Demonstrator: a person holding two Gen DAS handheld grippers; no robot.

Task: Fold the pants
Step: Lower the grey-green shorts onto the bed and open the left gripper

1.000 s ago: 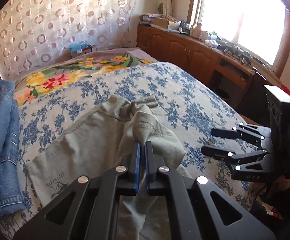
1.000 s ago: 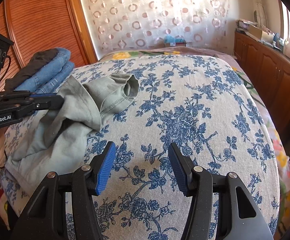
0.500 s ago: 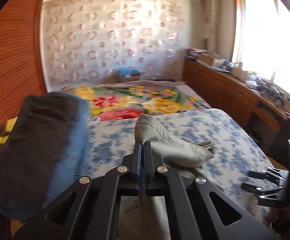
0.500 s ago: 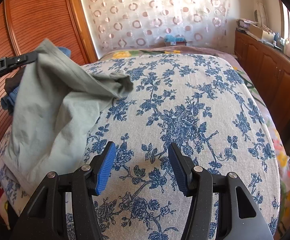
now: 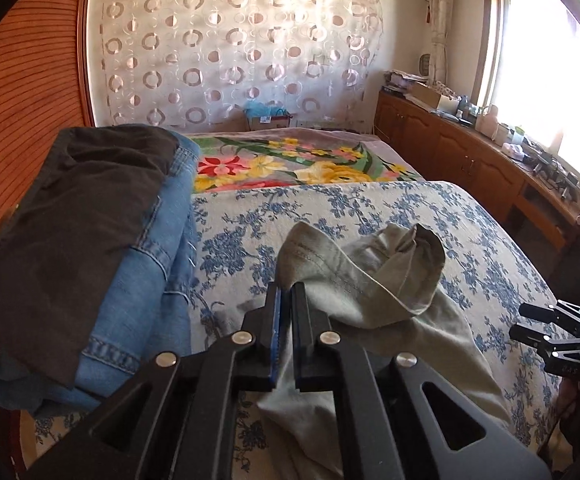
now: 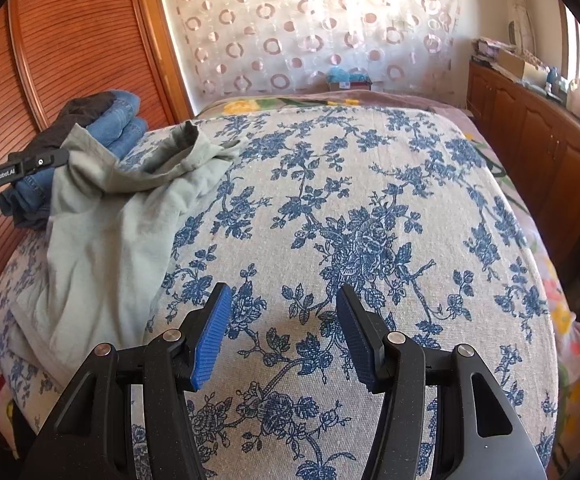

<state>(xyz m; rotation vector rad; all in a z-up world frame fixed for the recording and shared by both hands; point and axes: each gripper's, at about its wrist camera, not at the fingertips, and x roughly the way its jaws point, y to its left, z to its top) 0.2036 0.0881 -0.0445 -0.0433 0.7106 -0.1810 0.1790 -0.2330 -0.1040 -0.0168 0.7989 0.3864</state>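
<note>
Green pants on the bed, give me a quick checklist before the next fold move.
1. Left gripper pinching the green pants: ok, though its jaws are starting to open.
2. Right gripper free to take a second corner: ok, open and empty above the bedspread.
3. Pants spread flat: not ok, bunched and rumpled.
4. Bare bedspread beside the pants: ok.
5. Clear of the stacked jeans: not ok, the stack sits right beside the pants.
6. Both legs aligned: cannot tell.
</note>
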